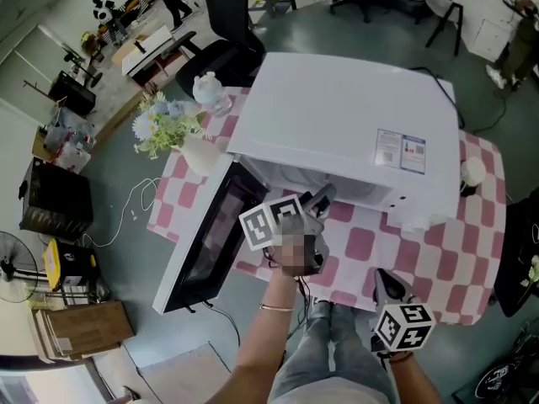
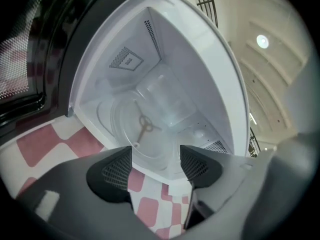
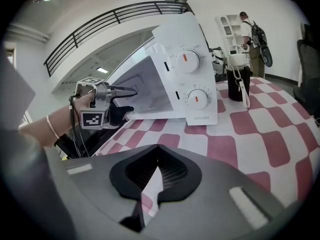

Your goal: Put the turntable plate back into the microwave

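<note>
The white microwave [image 1: 345,124] stands on a pink-checked tablecloth [image 1: 438,251] with its door [image 1: 206,242] swung open to the left. In the left gripper view a clear glass turntable plate [image 2: 150,139] lies flat on the cavity floor, and the roller hub [image 2: 145,124] shows through it. My left gripper [image 2: 156,154] hovers just outside the opening, open, with nothing between its pads. It also shows as the left gripper [image 1: 322,196] at the cavity mouth. My right gripper [image 3: 157,149] is shut and empty, held low over the cloth near the table's front edge, well right of the opening.
A vase of flowers [image 1: 173,129] and a white teapot [image 1: 209,89] stand at the table's left rear corner. A dark cup [image 3: 237,84] stands beyond the microwave's control panel [image 3: 192,84]. A person [image 3: 250,29] stands far off. The open door juts past the table's left edge.
</note>
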Demonstrator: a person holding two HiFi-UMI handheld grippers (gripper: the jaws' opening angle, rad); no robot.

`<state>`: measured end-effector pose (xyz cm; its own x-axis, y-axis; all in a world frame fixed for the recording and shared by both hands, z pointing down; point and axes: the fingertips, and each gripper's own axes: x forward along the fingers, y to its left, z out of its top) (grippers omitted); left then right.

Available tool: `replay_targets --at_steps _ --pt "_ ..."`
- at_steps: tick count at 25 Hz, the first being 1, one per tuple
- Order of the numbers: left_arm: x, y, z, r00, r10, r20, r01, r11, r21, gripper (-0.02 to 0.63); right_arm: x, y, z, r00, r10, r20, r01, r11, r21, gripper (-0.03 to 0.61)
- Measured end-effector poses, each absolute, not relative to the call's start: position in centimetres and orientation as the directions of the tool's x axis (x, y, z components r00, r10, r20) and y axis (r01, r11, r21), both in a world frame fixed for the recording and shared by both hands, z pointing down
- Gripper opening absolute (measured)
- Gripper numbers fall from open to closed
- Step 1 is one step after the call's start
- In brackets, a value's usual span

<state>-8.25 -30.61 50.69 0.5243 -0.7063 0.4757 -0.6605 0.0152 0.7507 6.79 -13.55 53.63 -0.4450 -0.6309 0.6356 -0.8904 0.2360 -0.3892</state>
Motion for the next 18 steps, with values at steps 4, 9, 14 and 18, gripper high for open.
replay_targets --at_steps 4,9,14,18 --pt "-9.1 -28.8 50.3 0.488 -0.711 0.507 -0.721 -0.001 0.692 0.291 6.6 -13.7 53.1 -0.445 -0.636 0.63 -0.891 0.243 -0.384 0.01" --pt "-10.0 -27.2 49.6 0.456 -0.727 0.513 -0.756 -0.013 0.654 0.262 6.0 -14.1 52.3 -0.454 -0.641 0.62 -0.888 0.265 -0.376 0.01" --pt "-10.7 -25.3 47.9 0.399 -0.749 0.528 -0.843 -0.073 0.533 0.23 5.5 -14.6 50.9 -0.455 -0.654 0.605 -0.888 0.286 -0.36 0.01" --pt "-11.6 -23.8 46.0 0.321 -0.794 0.516 -0.911 -0.11 0.398 0.145 5.1 -15.2 49.5 -0.459 -0.667 0.587 -0.887 0.309 -0.343 0.01"
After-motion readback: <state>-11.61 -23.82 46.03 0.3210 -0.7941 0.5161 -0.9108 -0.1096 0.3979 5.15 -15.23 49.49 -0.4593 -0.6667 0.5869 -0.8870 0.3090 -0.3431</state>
